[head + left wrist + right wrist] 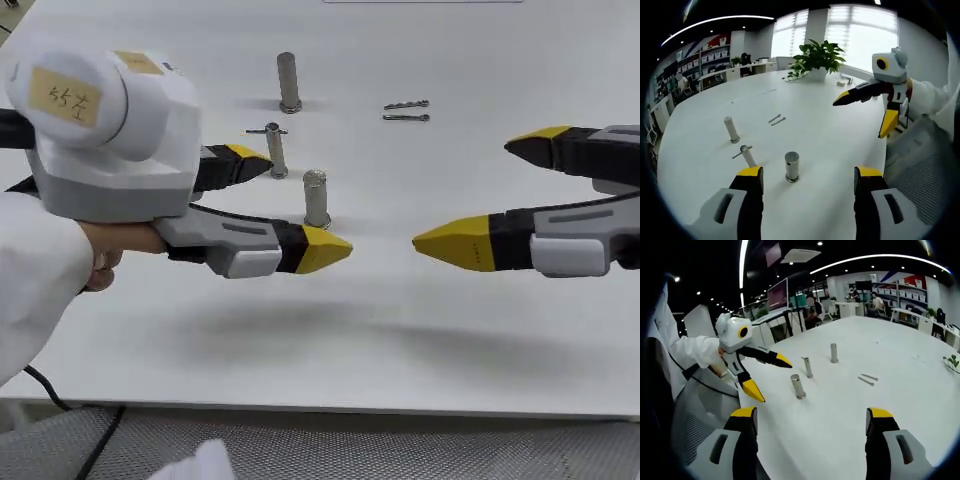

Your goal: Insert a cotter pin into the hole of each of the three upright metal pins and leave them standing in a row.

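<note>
Middle pin [276, 152] stands upright on the white table [300, 330] in the head view, with a fitted cotter pin [267, 130] lying crosswise through its top. The far pin [289, 82] stands just beyond the middle pin. The near pin [316, 198] stands just on the person's side of it, a little to the right. Two loose cotter pins [406, 117] lie side by side, well to the right of the middle pin. The left gripper [309, 203] comes in from the left, jaws spread wide and empty, its farther tip just left of the middle pin. The right gripper [462, 193] hangs well to the right of the middle pin, jaws likewise spread and empty.

In the left gripper view, the middle pin [747, 156] shows just above the left-hand jaw. The near pin [792, 166] is to its right, ahead of the gap between the parted jaws, and the far pin [731, 130] and the loose cotter pins [776, 120] lie beyond.

In the right gripper view, the middle pin [808, 367] stands between the near pin [798, 386] and the far pin [833, 353]. The left gripper [776, 382] is just to its left, and the loose cotter pins [867, 379] are off to its right.
</note>
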The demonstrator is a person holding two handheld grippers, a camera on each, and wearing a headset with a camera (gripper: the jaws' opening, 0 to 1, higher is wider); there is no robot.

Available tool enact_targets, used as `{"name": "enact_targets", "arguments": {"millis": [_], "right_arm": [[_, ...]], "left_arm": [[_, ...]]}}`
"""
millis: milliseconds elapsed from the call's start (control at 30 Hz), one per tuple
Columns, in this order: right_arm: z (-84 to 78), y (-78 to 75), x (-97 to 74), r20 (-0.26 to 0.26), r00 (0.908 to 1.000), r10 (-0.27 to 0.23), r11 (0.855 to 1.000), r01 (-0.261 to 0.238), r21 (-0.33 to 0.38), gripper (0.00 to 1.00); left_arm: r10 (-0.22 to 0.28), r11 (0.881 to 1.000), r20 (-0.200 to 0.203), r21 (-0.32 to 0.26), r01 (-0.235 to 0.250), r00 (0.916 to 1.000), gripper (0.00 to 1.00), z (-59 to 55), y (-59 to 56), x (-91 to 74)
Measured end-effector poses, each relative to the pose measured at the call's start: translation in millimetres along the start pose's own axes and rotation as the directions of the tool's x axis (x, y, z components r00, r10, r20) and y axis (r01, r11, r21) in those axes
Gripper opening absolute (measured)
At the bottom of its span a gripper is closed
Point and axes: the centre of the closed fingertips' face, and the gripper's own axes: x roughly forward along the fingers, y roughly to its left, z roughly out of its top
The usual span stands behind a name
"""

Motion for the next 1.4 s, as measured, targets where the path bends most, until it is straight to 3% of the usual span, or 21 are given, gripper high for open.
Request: {"name": "enact_targets", "arguments": {"millis": [100,200,300,533,733,867,967,1033,1167,1200,1333,1400], "right_arm": [[-0.1,-1.1,-0.9,-0.004,1.0000,-0.003,1.000,0.003,-0.003,0.87],[-1.3,-3.3,-1.8,-0.016,0.9999,-0.007,1.000,0.007,-0.009,0.87],[-2.1,-5.6,-2.1,-0.028,0.9996,-0.010,1.000,0.010,-0.016,0.87],[-0.3,-16.5,0.1,-0.057,0.9984,-0.008,0.999,0.006,-0.042,0.85],[5.9,-43.9,4.2,-0.115,0.9931,-0.025,0.993,0.012,-0.114,0.83],[14.4,-58.7,6.8,-0.121,0.9923,-0.026,0.988,0.007,-0.152,0.80],[18.4,-76.0,13.1,-0.127,0.9918,0.016,0.991,-0.032,-0.127,0.77],[17.5,-83.1,17.4,-0.149,0.9881,0.038,0.993,-0.054,-0.109,0.76],[14.7,-92.2,24.0,-0.216,0.9754,0.042,0.984,-0.078,-0.162,0.74],[12.0,-94.2,27.1,-0.258,0.9649,0.047,0.982,-0.093,-0.166,0.73],[10.9,-97.5,38.7,-0.304,0.9513,0.052,0.973,-0.117,-0.200,0.67],[9.6,-98.8,45.7,-0.322,0.9450,0.058,0.977,-0.120,-0.175,0.62]], "left_arm": [[0.001,1.000,-0.033,-0.026,-0.002,0.9995,0.74,-10.1,0.9,-2.8],[0.002,0.999,-0.057,-0.042,-0.005,0.9984,0.85,-18.2,1.8,-5.7],[0.018,0.997,-0.044,-0.076,-0.022,0.9989,0.98,-20.5,5.1,-8.6],[0.012,0.996,-0.038,-0.084,-0.015,0.9992,0.99,-23.4,2.8,-15.9],[0.025,0.994,-0.032,-0.107,-0.028,0.9992,0.99,-24.7,2.2,-18.4],[0.044,0.996,-0.022,-0.079,-0.046,0.9988,0.99,-20.5,2.8,-19.8],[0.066,0.994,0.008,-0.091,-0.065,0.9978,0.99,-12.9,5.2,-21.1],[0.071,0.993,0.020,-0.101,-0.069,0.9972,0.99,-10.1,5.8,-21.9],[0.080,0.991,0.021,-0.113,-0.077,0.9966,0.97,-10.9,6.7,-23.3],[0.088,0.990,0.022,-0.114,-0.085,0.9959,0.96,-11.3,7.7,-24.1],[0.104,0.988,0.036,-0.115,-0.099,0.9939,0.91,-10.8,9.7,-28.3],[0.107,0.986,0.034,-0.130,-0.102,0.9937,0.91,-10.9,10.2,-29.6]]}}
